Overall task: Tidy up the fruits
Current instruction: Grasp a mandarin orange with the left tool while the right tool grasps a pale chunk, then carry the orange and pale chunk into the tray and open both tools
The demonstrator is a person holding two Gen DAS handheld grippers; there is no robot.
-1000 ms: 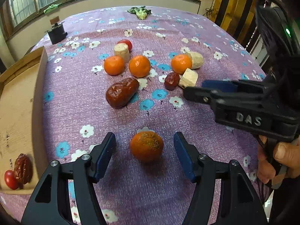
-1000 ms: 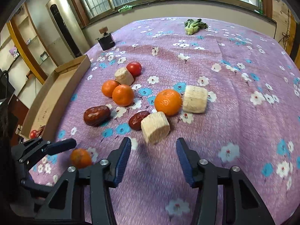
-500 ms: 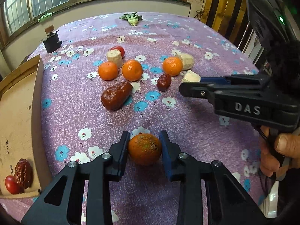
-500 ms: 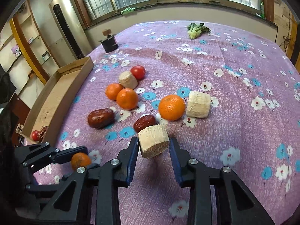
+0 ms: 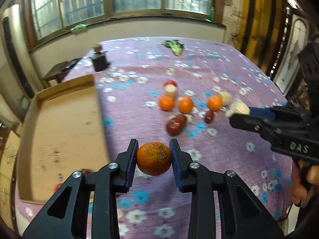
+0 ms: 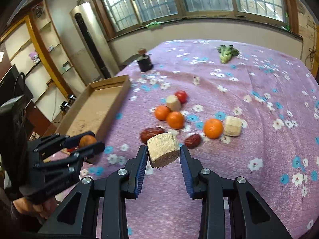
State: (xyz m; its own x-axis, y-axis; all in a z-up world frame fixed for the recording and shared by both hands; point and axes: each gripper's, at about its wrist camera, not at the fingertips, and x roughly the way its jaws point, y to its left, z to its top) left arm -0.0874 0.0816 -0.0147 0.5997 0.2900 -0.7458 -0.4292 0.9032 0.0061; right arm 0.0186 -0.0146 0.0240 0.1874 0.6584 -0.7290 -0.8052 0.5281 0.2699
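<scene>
My left gripper (image 5: pixel 154 157) is shut on a dark orange mandarin (image 5: pixel 154 158) and holds it above the purple floral cloth, beside the cardboard tray (image 5: pixel 59 127). My right gripper (image 6: pixel 163 154) is shut on a pale corn cob chunk (image 6: pixel 162 149), lifted off the cloth. On the cloth lie three oranges (image 6: pixel 175 120), two red dates (image 6: pixel 152 133), a tomato (image 6: pixel 181 96) and two more cob chunks (image 6: pixel 232 126). The left gripper with its mandarin also shows in the right wrist view (image 6: pixel 87 140), near the tray's corner.
The tray (image 6: pixel 95 109) runs along the table's left side and holds a tomato and a date near its front (image 5: pixel 57 187). A black small object (image 6: pixel 145 62) and a green vegetable (image 6: pixel 226 52) sit at the far end. The table's right edge is near.
Both grippers closed on their items and lifted them off the cloth. The left one carried the mandarin leftward toward the tray.
</scene>
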